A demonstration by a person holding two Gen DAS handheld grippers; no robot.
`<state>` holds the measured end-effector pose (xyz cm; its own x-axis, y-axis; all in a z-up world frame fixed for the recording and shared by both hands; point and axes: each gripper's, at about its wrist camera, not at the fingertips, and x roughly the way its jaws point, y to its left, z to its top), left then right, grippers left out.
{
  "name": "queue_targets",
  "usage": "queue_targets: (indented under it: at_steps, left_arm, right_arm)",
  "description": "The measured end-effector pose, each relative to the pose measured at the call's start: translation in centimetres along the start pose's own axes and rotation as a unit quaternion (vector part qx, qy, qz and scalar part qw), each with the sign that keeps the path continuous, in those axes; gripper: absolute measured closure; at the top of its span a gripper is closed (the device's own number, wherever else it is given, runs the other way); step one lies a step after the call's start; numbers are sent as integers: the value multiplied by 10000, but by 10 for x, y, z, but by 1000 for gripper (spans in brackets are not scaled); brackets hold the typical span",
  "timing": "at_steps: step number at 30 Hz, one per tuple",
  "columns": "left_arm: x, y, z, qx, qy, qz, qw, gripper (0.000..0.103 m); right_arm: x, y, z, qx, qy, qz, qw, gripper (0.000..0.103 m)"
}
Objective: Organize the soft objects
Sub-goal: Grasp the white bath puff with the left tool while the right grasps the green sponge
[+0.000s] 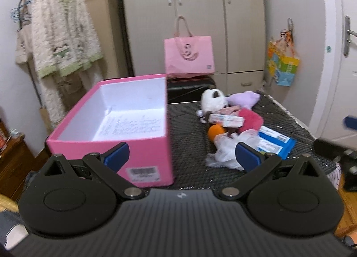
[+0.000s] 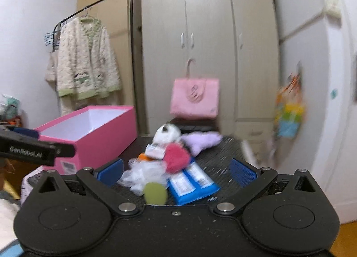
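One pink box [image 1: 116, 132], two blue packs [image 2: 193, 182], both hand-held grippers agape.

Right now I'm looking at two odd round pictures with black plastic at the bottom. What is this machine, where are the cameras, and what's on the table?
There is no robot arm here. A person holds one hand-held gripper in each hand, and a wide-angle camera on each looks forward along its two blue-padded fingers. The black plastic is the gripper body.

One picture comes from the left gripper, the other from the right gripper. Both are open and hold nothing.

On the dark table stands an open pink box, empty but for a printed sheet. Beside it lies a pile: a white plush toy, a purple plush, something fluffy and pink, an orange ball, a clear plastic bag, a blue packet and a green disc.
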<state>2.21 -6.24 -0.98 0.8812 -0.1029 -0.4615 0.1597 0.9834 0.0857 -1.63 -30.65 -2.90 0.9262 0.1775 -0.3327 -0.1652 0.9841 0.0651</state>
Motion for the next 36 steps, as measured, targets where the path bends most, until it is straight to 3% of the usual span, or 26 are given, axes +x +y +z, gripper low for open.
queue_targets:
  at_steps: [5, 12, 17, 22, 31, 36]
  left_arm:
    - [24, -18, -1, 73, -10, -432, 9990, 2]
    - [61, -43, -6, 192, 9, -1049, 9943, 5]
    - [97, -49, -8, 2, 447, -1386, 9893, 28]
    - [128, -51, -10, -143, 654, -1277, 9895, 33]
    - [157, -47, -17, -617, 851, -1232, 9868, 33]
    - [162, -41, -21, -1029, 914, -1244, 9826, 26]
  right_arm:
    - [36, -12, -22, 137, 317, 247, 9991, 0]
    - [78, -5, -49, -104, 682, 528, 9962, 21]
    - [96, -4, -57, -113, 785, 795, 9937, 37]
    - [105, 4, -59, -415, 604, 888, 9933, 40]
    - [118, 11, -68, -722, 685, 854, 9914, 61]
    - [118, 7, -70, -550, 629, 881, 9926, 64]
